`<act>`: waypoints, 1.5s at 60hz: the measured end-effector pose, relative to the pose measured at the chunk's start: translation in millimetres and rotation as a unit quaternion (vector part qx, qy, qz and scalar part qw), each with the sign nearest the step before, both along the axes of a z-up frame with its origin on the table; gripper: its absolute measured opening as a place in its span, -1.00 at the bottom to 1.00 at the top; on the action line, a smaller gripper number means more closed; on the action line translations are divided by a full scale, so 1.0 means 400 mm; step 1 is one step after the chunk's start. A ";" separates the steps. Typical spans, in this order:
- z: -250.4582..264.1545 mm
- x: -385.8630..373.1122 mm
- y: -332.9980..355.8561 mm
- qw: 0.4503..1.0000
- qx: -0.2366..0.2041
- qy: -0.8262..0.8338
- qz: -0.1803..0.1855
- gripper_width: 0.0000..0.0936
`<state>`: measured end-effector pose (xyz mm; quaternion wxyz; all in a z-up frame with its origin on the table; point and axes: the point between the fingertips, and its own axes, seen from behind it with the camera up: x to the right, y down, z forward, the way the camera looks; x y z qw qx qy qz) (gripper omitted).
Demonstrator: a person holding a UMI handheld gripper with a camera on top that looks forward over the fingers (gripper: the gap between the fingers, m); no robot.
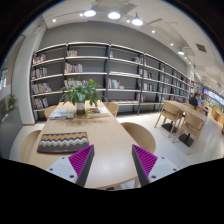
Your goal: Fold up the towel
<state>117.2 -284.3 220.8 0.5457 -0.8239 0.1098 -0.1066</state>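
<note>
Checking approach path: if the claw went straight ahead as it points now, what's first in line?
Probably bare table. The open claw holds nothing. The folded towel lies ahead, off to the side beyond one finger. The potted plant stands farther back; depth is unclear.

No readable text, label, brand, number or sign is showing anywhere; the book spines on the bookshelves [100,70] across the upper frame are appearing too small to read.

Place: library or reading room
Evidence: long wall of bookshelves [100,72] holding books; wooden surface [105,135]; chairs [170,113]; potted plant [80,95]; ceiling lights [113,15]
</note>
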 end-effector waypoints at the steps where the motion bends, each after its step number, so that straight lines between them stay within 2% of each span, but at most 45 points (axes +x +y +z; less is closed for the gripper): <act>1: -0.008 -0.009 -0.002 1.000 -0.003 0.000 0.003 0.60; 12: -0.204 -0.236 0.020 0.997 -0.058 0.016 0.058 0.58; 20: -0.302 -0.453 0.063 0.986 -0.106 0.031 0.122 0.59; 21: -0.346 -0.508 0.087 0.986 -0.106 0.032 0.129 0.59; 23: -0.333 -0.547 0.100 0.981 -0.115 0.036 0.149 0.59; 30: -0.384 -0.743 0.241 0.971 -0.125 0.041 0.201 0.61; 42: -0.444 -0.947 0.525 0.961 -0.135 0.019 0.242 0.60; 54: -0.514 -0.977 0.704 0.961 -0.163 0.002 0.223 0.46; 60: -0.561 -0.991 0.712 0.955 -0.193 0.008 0.226 0.24; 62: -0.555 -0.986 0.720 0.958 -0.181 0.003 0.223 0.18; 64: -0.562 -0.973 0.718 0.960 -0.183 -0.003 0.213 -0.02; 68: -0.565 -0.956 0.722 0.964 -0.179 -0.003 0.196 -0.28; 69: -0.563 -0.948 0.721 0.965 -0.179 -0.006 0.191 -0.46; 72: -0.564 -0.926 0.721 0.966 -0.182 -0.032 0.183 -0.79; 85: -0.553 -0.929 0.716 0.961 -0.198 0.022 0.192 -0.89; 90: -0.457 -0.880 0.728 0.967 -0.170 0.033 0.188 -0.89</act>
